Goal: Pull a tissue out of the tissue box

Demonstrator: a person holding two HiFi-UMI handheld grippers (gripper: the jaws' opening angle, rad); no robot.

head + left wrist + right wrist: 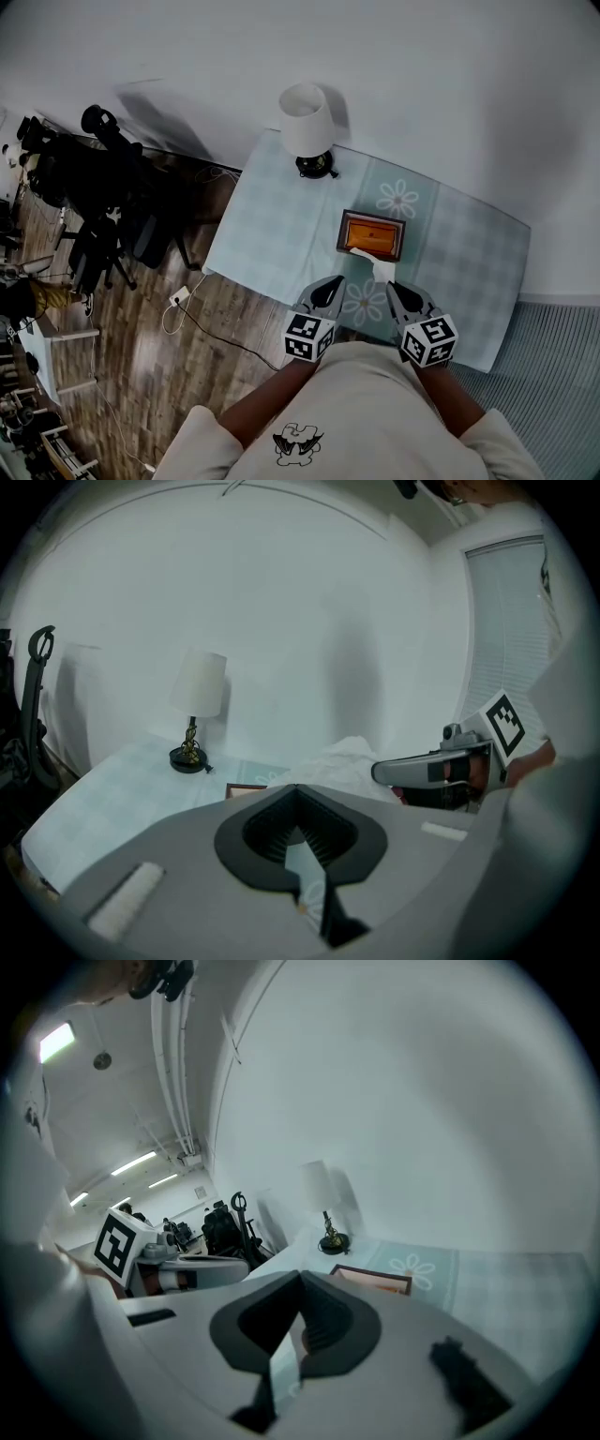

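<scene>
Sitting near the middle of the desk (pixel 272 216), which wears a pale checked cloth with flower prints, the tissue box (pixel 375 217) is a dark-framed rectangle whose inside shows orange. One white tissue (pixel 382 269) comes out at the box's near edge and runs in a narrow band toward the person, partly out and partly in the box. Its free end meets the tip of the right gripper (pixel 392 289), whose fingers are pressed together on it; the left gripper view shows the tissue bunched into a soft white mound right at that tip. The left gripper (pixel 336 283) hangs beside it, just off the box's near left corner, its fingers closed tip to tip with nothing between them (only the flowered cloth shows through the gap behind them). It touches neither box nor tissue. A lamp (pixel 306 120) with a white shade and a dark base stands at the far edge of the desk, well apart from the box. Left of the desk, a wooden floor (pixel 141 375) carries a white power strip (pixel 180 298) with its cable.
</scene>
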